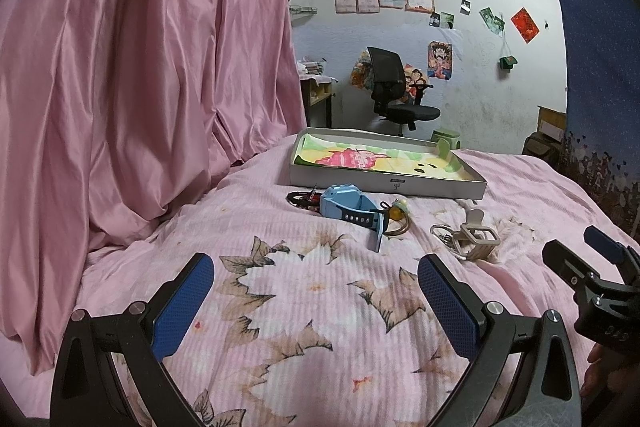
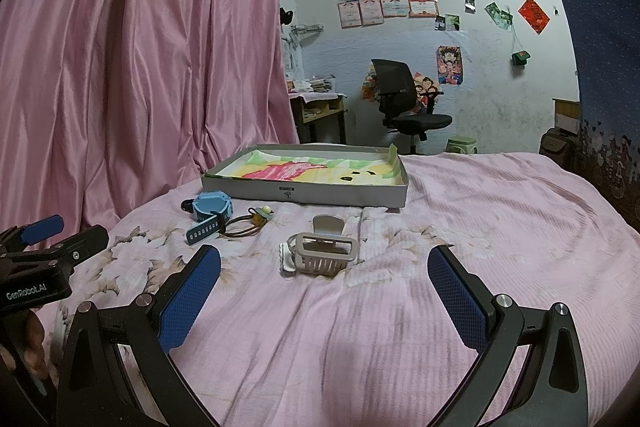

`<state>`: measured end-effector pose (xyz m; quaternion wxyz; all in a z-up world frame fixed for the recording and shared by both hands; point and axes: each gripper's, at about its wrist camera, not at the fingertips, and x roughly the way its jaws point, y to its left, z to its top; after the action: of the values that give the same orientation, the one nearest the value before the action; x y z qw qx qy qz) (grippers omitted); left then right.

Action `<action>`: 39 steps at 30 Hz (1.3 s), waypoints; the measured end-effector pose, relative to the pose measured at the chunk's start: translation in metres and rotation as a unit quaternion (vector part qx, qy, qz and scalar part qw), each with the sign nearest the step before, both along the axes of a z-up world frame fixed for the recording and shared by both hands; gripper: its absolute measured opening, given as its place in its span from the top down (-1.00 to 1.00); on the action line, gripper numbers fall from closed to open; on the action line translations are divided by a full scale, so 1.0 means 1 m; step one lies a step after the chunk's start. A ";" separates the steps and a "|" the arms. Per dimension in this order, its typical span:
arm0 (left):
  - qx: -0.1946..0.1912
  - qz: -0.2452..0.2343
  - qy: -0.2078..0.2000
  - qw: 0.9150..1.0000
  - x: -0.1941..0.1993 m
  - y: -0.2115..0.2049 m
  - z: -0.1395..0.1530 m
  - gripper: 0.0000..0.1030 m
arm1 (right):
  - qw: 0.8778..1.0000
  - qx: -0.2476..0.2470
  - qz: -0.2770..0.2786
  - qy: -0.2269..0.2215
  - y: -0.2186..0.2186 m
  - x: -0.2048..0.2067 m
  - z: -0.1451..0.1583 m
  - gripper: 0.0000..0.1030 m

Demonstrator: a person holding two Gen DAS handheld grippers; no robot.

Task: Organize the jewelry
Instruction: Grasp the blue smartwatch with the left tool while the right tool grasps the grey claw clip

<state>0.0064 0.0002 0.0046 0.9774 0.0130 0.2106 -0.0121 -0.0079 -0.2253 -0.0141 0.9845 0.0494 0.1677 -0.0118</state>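
Note:
A shallow grey box [image 1: 384, 183] [image 2: 304, 195] lined with colourful paper lies on the pink bed. In front of it lie a blue watch [image 1: 346, 205] [image 2: 212, 209], a dark bracelet [image 1: 300, 198], a brown hair tie with a yellow bead [image 1: 396, 215] [image 2: 256, 217], a beige hair claw [image 1: 478, 237] [image 2: 326, 247] and a white clip [image 2: 286, 259]. My left gripper [image 1: 316, 279] is open and empty, short of the watch. My right gripper [image 2: 324, 273] is open and empty, just short of the claw. Each gripper shows at the edge of the other's view.
A pink curtain [image 1: 140, 67] hangs along the bed's left side. A black office chair [image 1: 396, 91], a desk [image 2: 320, 115] and a green stool [image 2: 462, 143] stand beyond the bed. A blue cloth [image 1: 600, 67] hangs at the right.

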 end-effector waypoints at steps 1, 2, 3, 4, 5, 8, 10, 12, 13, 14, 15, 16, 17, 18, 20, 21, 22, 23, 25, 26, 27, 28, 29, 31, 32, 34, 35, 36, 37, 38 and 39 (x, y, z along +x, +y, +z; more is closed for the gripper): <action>-0.003 0.000 0.004 1.000 0.002 0.001 0.000 -0.99 | 1.000 0.000 0.000 0.002 0.000 0.000 0.000 -0.98; -0.008 -0.002 0.010 1.000 0.005 0.003 0.000 -0.99 | 1.000 0.001 0.002 0.007 0.002 0.004 0.001 -0.98; -0.015 -0.004 0.017 1.000 0.009 0.003 0.000 -0.99 | 1.000 0.000 0.002 0.011 0.002 0.006 0.002 -0.98; -0.022 -0.008 0.024 0.999 0.015 0.005 0.001 -0.99 | 1.000 -0.001 0.002 0.016 0.001 0.009 0.003 -0.98; -0.026 -0.012 0.031 0.999 0.018 0.005 0.003 -0.99 | 1.000 -0.002 0.002 0.019 -0.001 0.010 0.004 -0.98; -0.036 -0.027 0.060 0.997 0.037 0.008 0.007 -0.99 | 0.999 0.003 0.006 0.033 -0.004 0.024 0.005 -0.98; -0.042 -0.039 0.075 0.996 0.052 0.008 0.010 -0.99 | 0.999 0.011 0.009 0.041 -0.012 0.034 0.008 -0.98; -0.045 -0.048 0.086 0.994 0.065 0.008 0.012 -0.99 | 0.999 0.019 0.015 0.048 -0.019 0.044 0.010 -0.98; -0.048 -0.055 0.092 0.993 0.072 0.007 0.012 -0.99 | 0.998 0.020 0.019 0.053 -0.023 0.051 0.012 -0.98; -0.050 -0.059 0.098 0.992 0.079 0.007 0.011 -0.99 | 0.998 0.019 0.022 0.055 -0.025 0.055 0.012 -0.98; -0.052 -0.066 0.107 0.991 0.088 0.006 0.010 -0.99 | 0.998 0.018 0.026 0.060 -0.027 0.061 0.012 -0.98; -0.052 -0.071 0.115 0.989 0.097 0.006 0.009 -0.99 | 0.997 0.017 0.030 0.064 -0.027 0.065 0.012 -0.98; -0.054 -0.074 0.123 0.988 0.105 0.007 0.008 -0.99 | 0.997 0.016 0.036 0.071 -0.028 0.072 0.011 -0.98; -0.059 -0.079 0.132 0.986 0.114 0.007 0.006 -0.99 | 0.996 0.017 0.043 0.079 -0.028 0.079 0.009 -0.98; -0.072 -0.089 0.147 0.983 0.131 0.009 0.002 -0.99 | 0.994 0.017 0.053 0.093 -0.025 0.091 0.005 -0.98; -0.079 -0.093 0.155 0.980 0.140 0.010 -0.001 -0.99 | 0.993 0.015 0.057 0.103 -0.023 0.098 0.002 -0.98; -0.084 -0.097 0.163 0.978 0.148 0.009 -0.003 -0.99 | 0.992 0.012 0.060 0.113 -0.021 0.106 -0.001 -0.98; -0.088 -0.099 0.168 0.977 0.153 0.010 -0.005 -0.99 | 0.991 0.012 0.061 0.121 -0.021 0.111 -0.004 -0.98; -0.101 -0.106 0.180 0.973 0.164 0.009 -0.012 -0.99 | 0.988 0.014 0.063 0.143 -0.019 0.126 -0.011 -0.98; -0.104 -0.108 0.183 0.972 0.167 0.007 -0.015 -0.99 | 0.986 0.017 0.065 0.150 -0.019 0.131 -0.014 -0.98; -0.107 -0.111 0.187 0.970 0.172 0.005 -0.018 -0.98 | 0.985 0.022 0.065 0.160 -0.018 0.137 -0.018 -0.98; -0.107 -0.113 0.190 0.969 0.176 0.003 -0.021 -0.98 | 0.983 0.026 0.064 0.168 -0.019 0.141 -0.021 -0.98; -0.107 -0.114 0.192 0.969 0.180 0.002 -0.023 -0.98 | 0.982 0.035 0.064 0.175 -0.019 0.146 -0.024 -0.98; -0.104 -0.121 0.199 0.967 0.188 -0.003 -0.027 -0.98 | 0.979 0.055 0.063 0.187 -0.020 0.155 -0.032 -0.97; -0.098 -0.124 0.202 0.966 0.191 -0.005 -0.029 -0.98 | 0.978 0.062 0.062 0.191 -0.020 0.157 -0.035 -0.97; -0.091 -0.129 0.209 0.965 0.196 -0.010 -0.034 -0.97 | 0.976 0.071 0.062 0.197 -0.019 0.160 -0.040 -0.97; -0.090 -0.131 0.212 0.964 0.198 -0.011 -0.036 -0.92 | 0.976 0.071 0.063 0.198 -0.018 0.161 -0.041 -0.97; -0.089 -0.134 0.216 0.963 0.202 -0.014 -0.038 -0.88 | 0.976 0.069 0.063 0.199 -0.016 0.161 -0.043 -0.96; -0.088 -0.137 0.219 0.962 0.204 -0.016 -0.039 -0.85 | 0.975 0.068 0.063 0.200 -0.016 0.162 -0.044 -0.89; -0.088 -0.139 0.220 0.962 0.206 -0.017 -0.040 -0.84 | 0.975 0.068 0.064 0.201 -0.016 0.162 -0.045 -0.83; -0.088 -0.141 0.219 0.961 0.207 -0.018 -0.041 -0.84 | 0.974 0.071 0.064 0.205 -0.015 0.163 -0.047 -0.73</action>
<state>0.2138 -0.0176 -0.0364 0.8930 -0.0465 0.4139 -0.1704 0.1554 -0.2401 -0.0614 0.9220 0.1045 0.3690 0.0531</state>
